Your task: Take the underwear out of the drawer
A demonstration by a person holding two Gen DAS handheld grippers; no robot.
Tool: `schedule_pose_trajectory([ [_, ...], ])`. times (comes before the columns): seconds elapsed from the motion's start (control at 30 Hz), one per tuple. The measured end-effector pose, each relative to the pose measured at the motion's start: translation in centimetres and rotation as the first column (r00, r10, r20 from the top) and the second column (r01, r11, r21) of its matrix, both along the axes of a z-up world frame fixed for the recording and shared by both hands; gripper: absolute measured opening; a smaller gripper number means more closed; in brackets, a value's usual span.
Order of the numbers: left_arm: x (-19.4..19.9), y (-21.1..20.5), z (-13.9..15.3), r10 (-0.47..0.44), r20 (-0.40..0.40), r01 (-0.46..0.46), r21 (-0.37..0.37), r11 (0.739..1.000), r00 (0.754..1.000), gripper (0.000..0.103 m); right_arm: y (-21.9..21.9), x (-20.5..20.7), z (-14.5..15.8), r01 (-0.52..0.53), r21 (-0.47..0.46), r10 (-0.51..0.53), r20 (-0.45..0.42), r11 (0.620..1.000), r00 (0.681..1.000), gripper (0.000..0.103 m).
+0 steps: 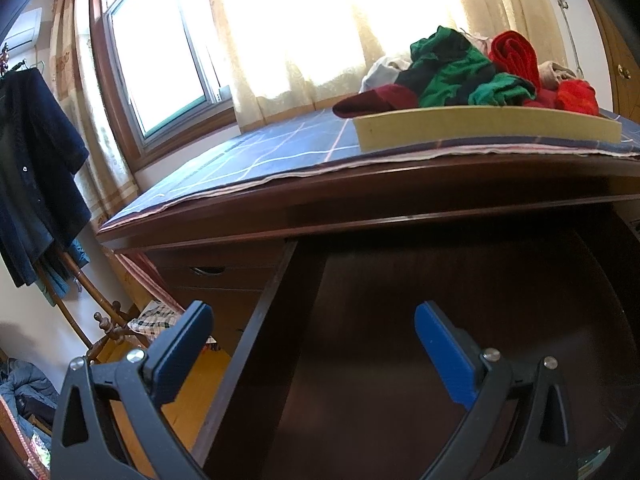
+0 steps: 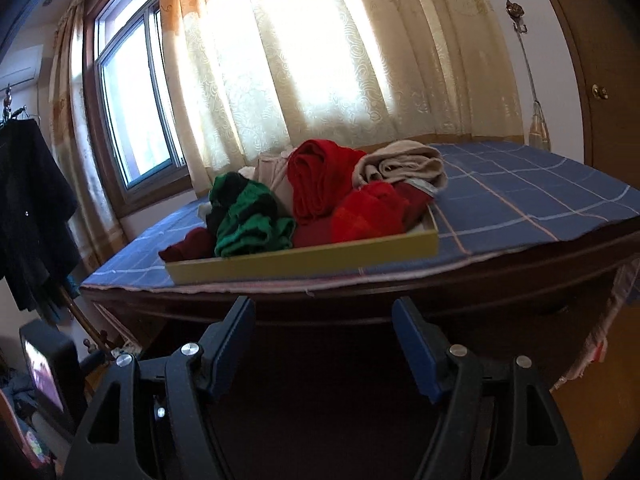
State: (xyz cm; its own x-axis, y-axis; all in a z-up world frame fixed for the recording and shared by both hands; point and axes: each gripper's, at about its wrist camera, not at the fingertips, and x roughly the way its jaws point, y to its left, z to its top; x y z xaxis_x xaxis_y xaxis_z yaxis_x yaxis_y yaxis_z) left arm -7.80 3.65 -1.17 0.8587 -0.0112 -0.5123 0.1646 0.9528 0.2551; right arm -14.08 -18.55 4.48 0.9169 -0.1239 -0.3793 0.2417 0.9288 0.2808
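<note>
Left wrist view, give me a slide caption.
Open left tool over the open drawer; underwear piled in a tray on top.

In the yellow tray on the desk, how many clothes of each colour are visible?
Green-black garment: 1
Bright red garments: 2
Dark red garment: 1
Beige garments: 2
Total: 6 distinguishable; the pile may hide more.

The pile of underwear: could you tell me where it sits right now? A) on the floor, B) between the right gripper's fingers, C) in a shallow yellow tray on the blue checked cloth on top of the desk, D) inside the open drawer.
C: the pile of underwear lies in the yellow tray on the blue checked cloth, while the open drawer shows only bare dark wood.
</note>
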Motion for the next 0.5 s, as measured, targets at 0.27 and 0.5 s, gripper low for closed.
schedule_pose_trajectory([
  [0.27,0.6,0.0,0.1,0.036,-0.014,-0.036,-0.010,0.999,0.999,0.103,0.1,-3.4,-0.5,0.045,0.096,-0.039,-0.061,0.994,0.997,0.073],
  [0.5,-0.8,0.5,1.8,0.007,-0.021,-0.009,-0.078,0.997,1.000,0.103,1.2,-7.1,1.4,0.051,0.107,-0.047,-0.036,0.993,0.998,0.073],
])
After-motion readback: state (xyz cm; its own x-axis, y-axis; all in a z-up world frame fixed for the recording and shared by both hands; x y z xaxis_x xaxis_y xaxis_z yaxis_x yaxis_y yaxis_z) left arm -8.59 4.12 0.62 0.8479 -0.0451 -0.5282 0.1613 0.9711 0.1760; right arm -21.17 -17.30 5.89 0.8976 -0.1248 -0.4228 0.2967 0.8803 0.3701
